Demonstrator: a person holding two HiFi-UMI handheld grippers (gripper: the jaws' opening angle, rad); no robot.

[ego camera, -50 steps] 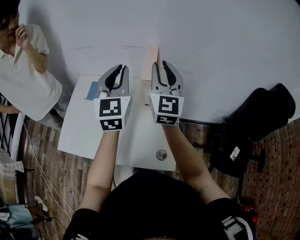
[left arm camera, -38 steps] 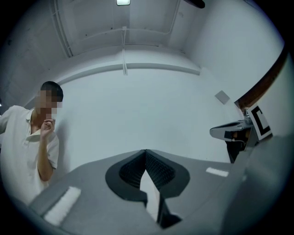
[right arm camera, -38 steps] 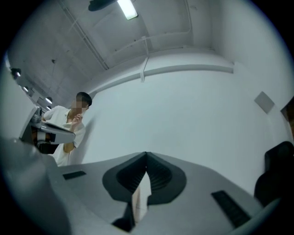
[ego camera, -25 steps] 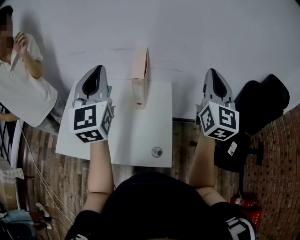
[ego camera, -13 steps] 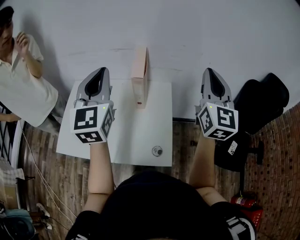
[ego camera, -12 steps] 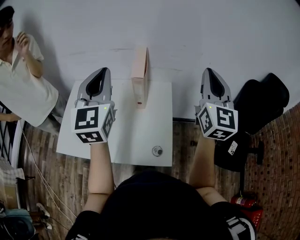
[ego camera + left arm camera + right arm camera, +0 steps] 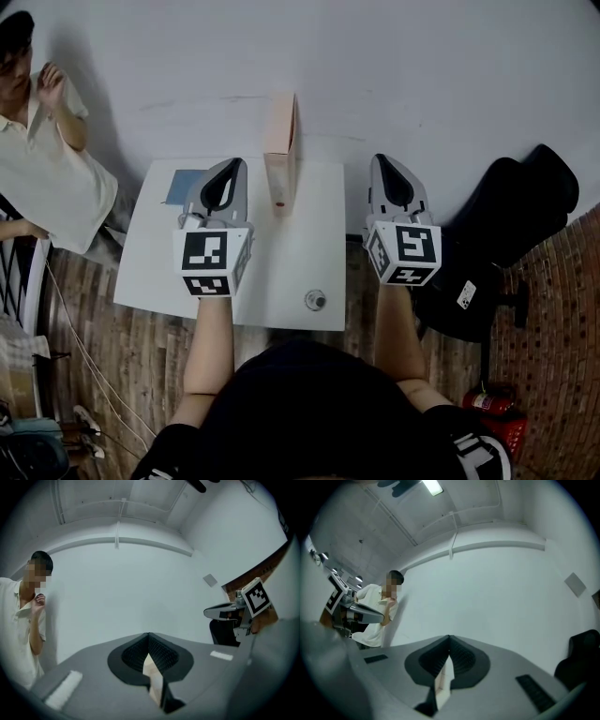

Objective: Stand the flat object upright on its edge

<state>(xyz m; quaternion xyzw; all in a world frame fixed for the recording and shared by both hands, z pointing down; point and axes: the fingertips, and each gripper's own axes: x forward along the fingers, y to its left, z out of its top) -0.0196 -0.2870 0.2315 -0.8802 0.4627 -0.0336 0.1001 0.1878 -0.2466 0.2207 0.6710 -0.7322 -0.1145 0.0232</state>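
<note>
Beside the upright pink box [image 7: 279, 141], left gripper [image 7: 232, 165] and right gripper [image 7: 383, 161] jaws press together, apparently empty.

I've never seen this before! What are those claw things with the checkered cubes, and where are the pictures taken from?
Those are two grabbers that a person holds, one per hand: the left gripper and the right gripper. The cubes are part of them. One picture comes from a camera on the person's head, looking down. The other two come from cameras riding on each gripper, looking along its jaws. Both grippers are shut and hold nothing. On the white table a flat pink box stands upright on its edge, with a blue thing and a small round thing lying nearby.
</note>
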